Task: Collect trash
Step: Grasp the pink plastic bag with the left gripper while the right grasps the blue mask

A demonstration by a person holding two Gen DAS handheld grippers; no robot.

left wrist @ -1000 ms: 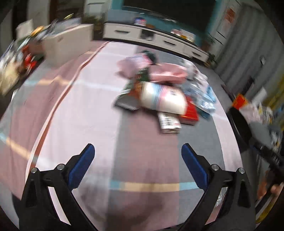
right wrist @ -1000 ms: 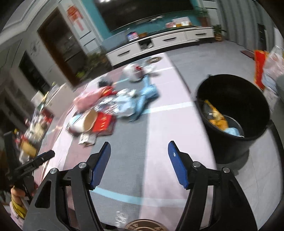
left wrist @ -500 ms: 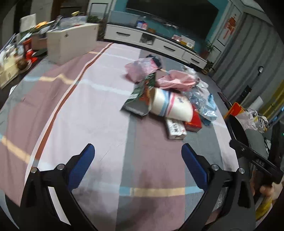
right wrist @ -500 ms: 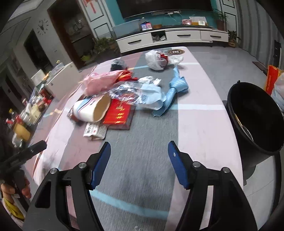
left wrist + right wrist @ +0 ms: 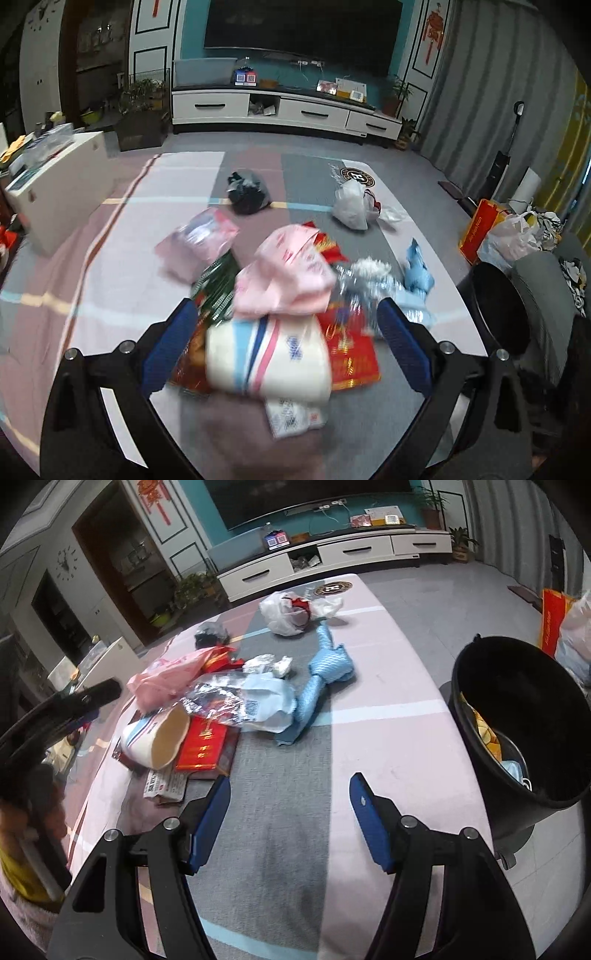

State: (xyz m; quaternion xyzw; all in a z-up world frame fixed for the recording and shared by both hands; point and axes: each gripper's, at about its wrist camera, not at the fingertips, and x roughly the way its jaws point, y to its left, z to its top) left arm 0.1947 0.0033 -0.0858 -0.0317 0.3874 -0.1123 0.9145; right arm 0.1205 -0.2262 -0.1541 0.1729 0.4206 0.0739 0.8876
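A pile of trash lies on the cloth-covered table (image 5: 388, 746). It holds a tipped paper cup (image 5: 266, 354), a pink plastic bag (image 5: 284, 277), a red packet (image 5: 351, 358), a green packet (image 5: 218, 291), a silver wrapper (image 5: 218, 701) and a blue cloth (image 5: 325, 675). My left gripper (image 5: 288, 332) is open, its blue pads on either side of the cup without touching it. My right gripper (image 5: 290, 812) is open over bare cloth, short of the pile. A black bin (image 5: 517, 716) with some trash inside stands at the table's right edge.
Farther back lie a white plastic bag (image 5: 284, 613) and a black bag (image 5: 245, 190). A printed paper slip (image 5: 166, 786) lies in front of the cup. A hand (image 5: 22, 819) holds the left tool. A white box (image 5: 55, 184) sits left; bags (image 5: 513, 236) crowd the floor right.
My left gripper has swept forward to the pile, so the cup now lies between its fingers. My right gripper has edged toward the table, and the bin has slid to the view's right.
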